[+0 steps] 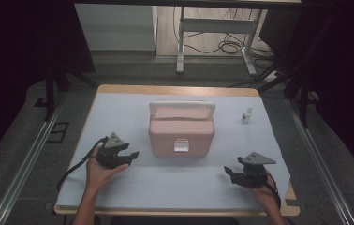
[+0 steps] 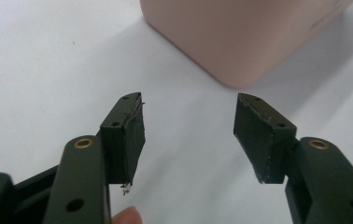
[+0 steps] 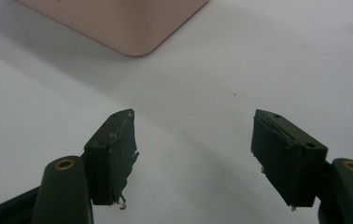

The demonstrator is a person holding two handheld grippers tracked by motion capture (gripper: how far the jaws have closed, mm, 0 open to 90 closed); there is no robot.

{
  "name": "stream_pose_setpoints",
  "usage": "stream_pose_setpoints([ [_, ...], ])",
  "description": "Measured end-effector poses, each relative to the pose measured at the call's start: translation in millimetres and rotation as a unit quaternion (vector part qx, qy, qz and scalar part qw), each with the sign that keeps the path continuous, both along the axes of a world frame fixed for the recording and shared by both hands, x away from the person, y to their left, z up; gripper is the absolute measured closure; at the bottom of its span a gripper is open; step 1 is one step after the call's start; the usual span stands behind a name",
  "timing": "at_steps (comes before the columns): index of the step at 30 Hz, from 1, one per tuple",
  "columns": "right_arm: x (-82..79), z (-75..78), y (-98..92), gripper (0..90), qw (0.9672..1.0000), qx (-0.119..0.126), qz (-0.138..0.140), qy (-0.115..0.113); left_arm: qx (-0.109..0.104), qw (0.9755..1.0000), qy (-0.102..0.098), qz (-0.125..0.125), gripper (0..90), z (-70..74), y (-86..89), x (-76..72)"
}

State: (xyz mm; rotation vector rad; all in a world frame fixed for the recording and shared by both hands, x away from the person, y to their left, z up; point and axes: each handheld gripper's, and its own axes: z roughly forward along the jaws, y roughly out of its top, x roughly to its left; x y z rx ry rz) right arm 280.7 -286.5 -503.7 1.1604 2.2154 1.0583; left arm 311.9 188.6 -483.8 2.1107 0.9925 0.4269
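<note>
High view: pink box in the middle of the table, lid shut, white handle folded to the far side, white clasp facing the person. Left gripper low at the box's left front corner, near but apart, aimed at it. Right gripper near the table's front right, well apart from the box, probably waiting there to leave room. Small white bottle to the far right, untouched.

Left gripper view: jaws spread wide, nothing between, only white table beneath; rounded corner of the pink box just ahead. Opened wide probably to fit around something on the box.

Right gripper view: jaws spread wide as well, holding nothing; corner of the pink box farther off at upper left. Apparently at rest and ready, not reaching.
</note>
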Motion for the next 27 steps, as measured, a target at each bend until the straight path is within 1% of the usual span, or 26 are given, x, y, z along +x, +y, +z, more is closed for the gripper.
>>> stream_pose_setpoints([
  [2, 1.8, -1.1, 1.2, 30.2, 1.0000, -0.002, -0.001, 0.006, -0.008, 1.0000, -0.003, 0.002, 43.1, 0.6, 2.2, -1.5],
  [5, 4.5, -3.2, 2.6, 28.7, 0.9998, -0.011, -0.007, 0.015, -0.007, 1.0000, -0.003, 0.001, 43.1, -0.1, 2.2, -2.5],
  [8, 6.8, -3.5, 2.0, 27.0, 0.9997, -0.007, -0.012, 0.021, -0.005, 1.0000, -0.002, -0.001, 43.0, -1.2, 1.4, -2.7],
  [13, 9.4, -0.4, 0.7, 25.6, 0.9996, -0.006, -0.019, 0.018, 0.000, 1.0000, 0.002, -0.005, 42.7, -4.1, -1.6, -3.5],
  [15, 11.2, 0.9, -0.5, 26.3, 0.9995, -0.012, -0.026, 0.011, 0.002, 1.0000, 0.005, -0.007, 42.4, -4.7, -2.4, -4.0],
  [17, 14.5, 2.9, -2.4, 26.7, 0.9993, -0.018, -0.032, 0.010, 0.003, 1.0000, 0.006, -0.008, 42.2, -5.1, -2.8, -5.0],
  [19, 19.3, 5.2, -3.6, 27.2, 0.9991, -0.024, -0.033, 0.016, 0.002, 0.9999, 0.007, -0.010, 42.1, -5.2, -3.1, -5.8],
  [21, 26.0, 10.2, -4.7, 27.9, 0.9988, -0.022, -0.037, 0.026, 0.002, 0.9999, 0.007, -0.010, 42.1, -5.5, -3.2, -6.3],
  [22, 30.3, 13.3, -4.8, 28.1, 0.9985, -0.021, -0.036, 0.035, 0.002, 0.9999, 0.008, -0.011, 42.1, -5.8, -3.4, -6.5],
  [23, 34.6, 16.7, -4.0, 28.6, 0.9980, -0.025, -0.037, 0.045, 0.003, 0.9999, 0.009, -0.012, 42.0, -6.0, -3.8, -6.8],
  [24, 39.2, 20.5, -2.9, 28.6, 0.9972, -0.036, -0.037, 0.054, 0.003, 0.9999, 0.009, -0.012, 42.1, -6.0, -3.8, -6.8],
  [25, 45.1, 25.7, -2.0, 28.6, 0.9961, -0.052, -0.037, 0.061, 0.004, 0.9999, 0.009, -0.012, 42.0, -6.3, -4.1, -7.1],
  [27, 53.5, 34.1, -1.2, 28.6, 0.9946, -0.063, -0.040, 0.072, 0.006, 0.9999, 0.008, -0.011, 42.0, -5.9, -3.6, -7.4],
])
